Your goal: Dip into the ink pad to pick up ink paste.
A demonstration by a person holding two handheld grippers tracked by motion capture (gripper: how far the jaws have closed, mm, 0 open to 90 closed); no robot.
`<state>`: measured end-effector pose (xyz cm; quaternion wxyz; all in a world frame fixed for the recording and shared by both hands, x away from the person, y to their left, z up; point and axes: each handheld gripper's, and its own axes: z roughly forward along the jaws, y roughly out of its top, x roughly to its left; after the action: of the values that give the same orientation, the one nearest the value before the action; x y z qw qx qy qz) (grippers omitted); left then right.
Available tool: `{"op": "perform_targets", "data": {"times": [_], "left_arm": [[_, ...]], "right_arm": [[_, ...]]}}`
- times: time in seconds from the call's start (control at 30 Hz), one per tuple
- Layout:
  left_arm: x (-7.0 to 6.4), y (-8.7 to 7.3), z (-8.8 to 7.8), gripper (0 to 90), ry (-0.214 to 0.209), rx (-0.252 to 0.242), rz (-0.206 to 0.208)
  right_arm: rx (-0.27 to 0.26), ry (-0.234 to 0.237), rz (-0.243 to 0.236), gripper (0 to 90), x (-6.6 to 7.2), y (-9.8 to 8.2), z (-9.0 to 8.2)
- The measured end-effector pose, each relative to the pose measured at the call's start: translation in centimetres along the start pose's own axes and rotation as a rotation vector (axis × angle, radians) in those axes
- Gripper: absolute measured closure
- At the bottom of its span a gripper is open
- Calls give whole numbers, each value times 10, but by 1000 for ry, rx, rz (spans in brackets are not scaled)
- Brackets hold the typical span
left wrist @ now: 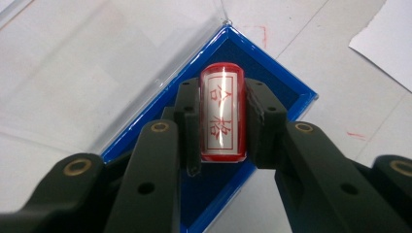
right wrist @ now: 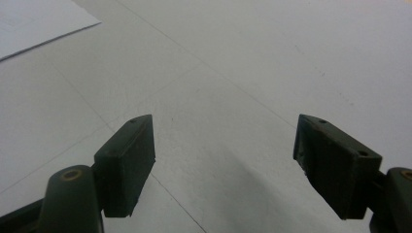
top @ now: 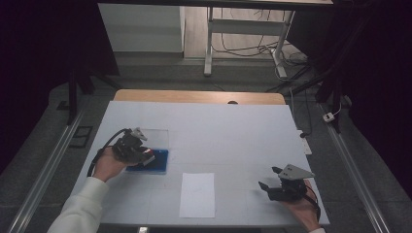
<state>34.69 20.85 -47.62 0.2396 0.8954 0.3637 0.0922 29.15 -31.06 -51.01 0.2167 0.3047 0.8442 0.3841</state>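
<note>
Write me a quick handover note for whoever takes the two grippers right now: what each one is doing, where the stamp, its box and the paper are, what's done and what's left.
Left gripper: shut on the red stamp, pads on both its sides, held over the blue box with the clear lid open beside it.
Right gripper: open, empty, over bare table at the near right.
White sheet of paper: flat at the near middle of the table, between the two hands, with no mark visible from above.
Done: stamp gripped at the box.
Left, probably: carry the stamp to the paper and press it; the right gripper could steady the sheet.
</note>
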Motion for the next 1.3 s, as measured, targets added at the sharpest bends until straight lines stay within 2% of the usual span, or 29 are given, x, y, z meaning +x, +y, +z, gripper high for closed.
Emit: {"op": "perform_targets", "data": {"times": [0.5,0.83,1.13,1.3], "left_arm": [[0,-1,6,700,-7,19,2],[-3,4,7,703,8,54,9],[-1,4,7,704,0,60,-6],[-7,4,11,706,31,72,5]], "right_arm": [[6,1,-2,226,0,0,1],[10,1,0,226,0,0,1],[15,0,1,226,0,0,2],[22,-6,-7,226,0,0,2]]}}
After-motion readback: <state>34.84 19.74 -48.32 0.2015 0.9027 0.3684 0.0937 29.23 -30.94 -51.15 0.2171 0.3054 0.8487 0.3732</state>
